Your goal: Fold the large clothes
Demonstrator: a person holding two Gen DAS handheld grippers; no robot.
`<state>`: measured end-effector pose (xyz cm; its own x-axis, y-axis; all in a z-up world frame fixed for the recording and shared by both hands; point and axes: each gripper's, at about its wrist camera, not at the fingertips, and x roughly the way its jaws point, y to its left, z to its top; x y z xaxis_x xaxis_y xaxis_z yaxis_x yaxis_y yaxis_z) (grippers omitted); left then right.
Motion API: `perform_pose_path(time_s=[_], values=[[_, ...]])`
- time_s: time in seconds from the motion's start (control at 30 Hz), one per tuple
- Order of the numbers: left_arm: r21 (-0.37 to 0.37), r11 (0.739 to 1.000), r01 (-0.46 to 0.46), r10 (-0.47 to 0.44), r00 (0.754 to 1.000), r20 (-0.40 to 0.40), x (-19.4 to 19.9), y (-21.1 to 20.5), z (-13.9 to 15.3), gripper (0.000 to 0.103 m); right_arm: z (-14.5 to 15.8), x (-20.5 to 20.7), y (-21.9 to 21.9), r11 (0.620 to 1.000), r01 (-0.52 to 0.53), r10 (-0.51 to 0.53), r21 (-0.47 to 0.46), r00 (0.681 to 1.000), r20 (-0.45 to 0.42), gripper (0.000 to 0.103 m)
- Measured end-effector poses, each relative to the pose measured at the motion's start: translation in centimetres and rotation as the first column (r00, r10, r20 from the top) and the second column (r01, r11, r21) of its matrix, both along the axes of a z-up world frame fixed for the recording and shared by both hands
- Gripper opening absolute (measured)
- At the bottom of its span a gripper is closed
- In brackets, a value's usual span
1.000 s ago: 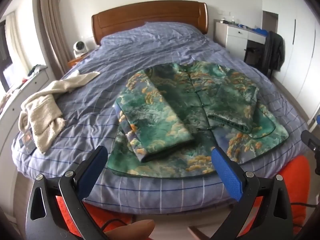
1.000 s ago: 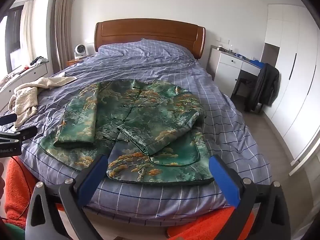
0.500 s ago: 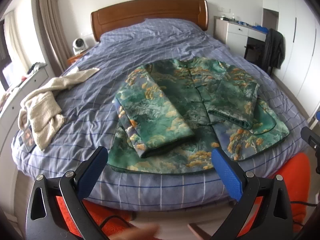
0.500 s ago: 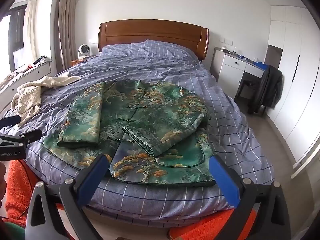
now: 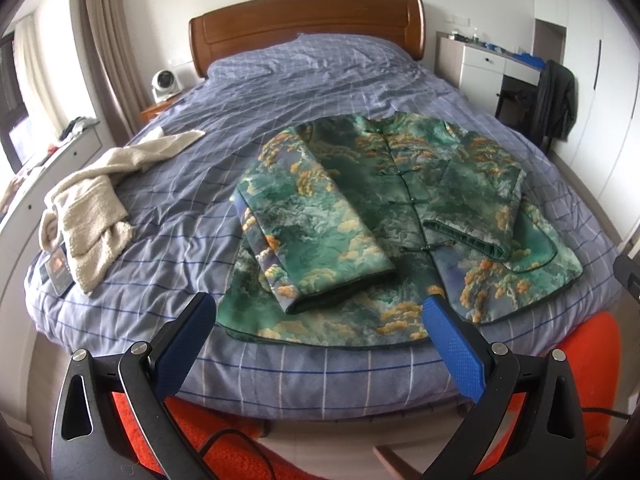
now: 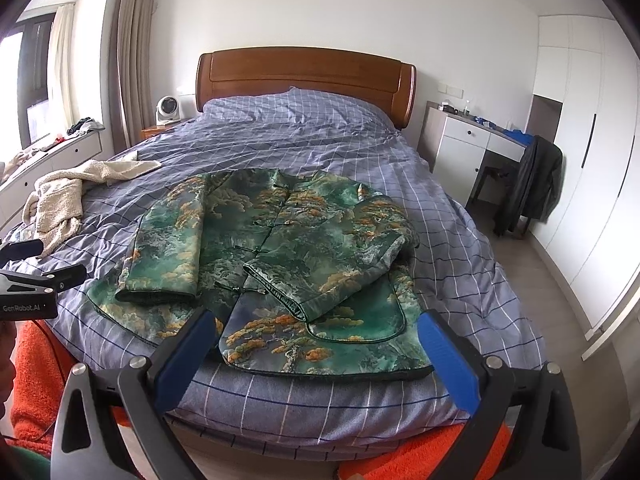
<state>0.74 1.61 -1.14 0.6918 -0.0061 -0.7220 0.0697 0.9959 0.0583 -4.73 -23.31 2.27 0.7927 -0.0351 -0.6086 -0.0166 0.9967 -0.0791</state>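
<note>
A green patterned jacket (image 5: 360,208) with orange cloud motifs lies face up near the foot of the bed (image 5: 168,208), both sleeves folded in over the front. It also shows in the right wrist view (image 6: 280,248). My left gripper (image 5: 320,312) is open and empty, just short of the jacket's hem. My right gripper (image 6: 316,328) is open and empty, over the hem's right part. The left gripper's body (image 6: 28,280) shows at the left edge of the right wrist view.
A cream fleece garment (image 5: 92,204) lies on the bed's left side. A wooden headboard (image 5: 304,24) stands at the back. A white desk (image 6: 472,148) and a chair with a dark coat (image 6: 532,184) stand right. An orange rug (image 5: 592,368) lies below.
Both grippers have moved forward and closer to the jacket's hem. Both stay open. The jacket has not moved.
</note>
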Motion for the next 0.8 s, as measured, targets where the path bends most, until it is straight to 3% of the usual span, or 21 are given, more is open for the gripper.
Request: perform_pose_path(time_s=[0.8], values=[[0.022, 1.000, -0.012, 0.013, 1.000, -0.013, -0.1, -0.8, -0.9, 0.103, -0.8, 0.2, 0.5, 1.000, -0.009, 0.009, 0.001, 1.000, -0.019, 0.103]])
